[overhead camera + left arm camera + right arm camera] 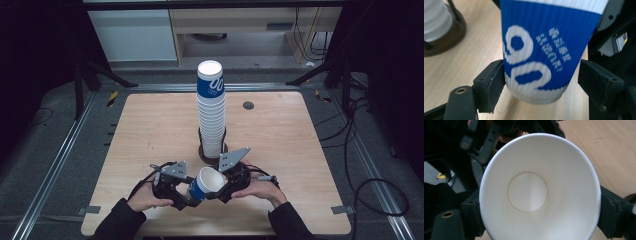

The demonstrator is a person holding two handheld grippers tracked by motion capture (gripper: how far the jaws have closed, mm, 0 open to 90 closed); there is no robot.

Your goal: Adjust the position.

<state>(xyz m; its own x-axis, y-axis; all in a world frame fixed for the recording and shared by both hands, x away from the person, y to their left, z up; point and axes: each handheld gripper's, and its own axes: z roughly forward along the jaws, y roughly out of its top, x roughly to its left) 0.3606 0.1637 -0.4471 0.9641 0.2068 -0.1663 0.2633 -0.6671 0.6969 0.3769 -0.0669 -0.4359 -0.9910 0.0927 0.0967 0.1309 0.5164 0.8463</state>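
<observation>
The high view is dim at its edges, the room around the table (150, 130) sinking into near black, while the wood itself is evenly lit from above with only soft shadows under the left tongs (186, 199) and right tongs (216, 192). Between them the cup (205, 183) shows a bright white interior. In the left gripper view the cup's blue print (544, 47) is smeared by blur. In the right gripper view the white inside (536, 192) glares mildly, the background beyond the tongs soft and dark

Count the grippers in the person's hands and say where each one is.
2: the left gripper at the blue cup's base, the right gripper at its rim, both at the table's near edge.
</observation>
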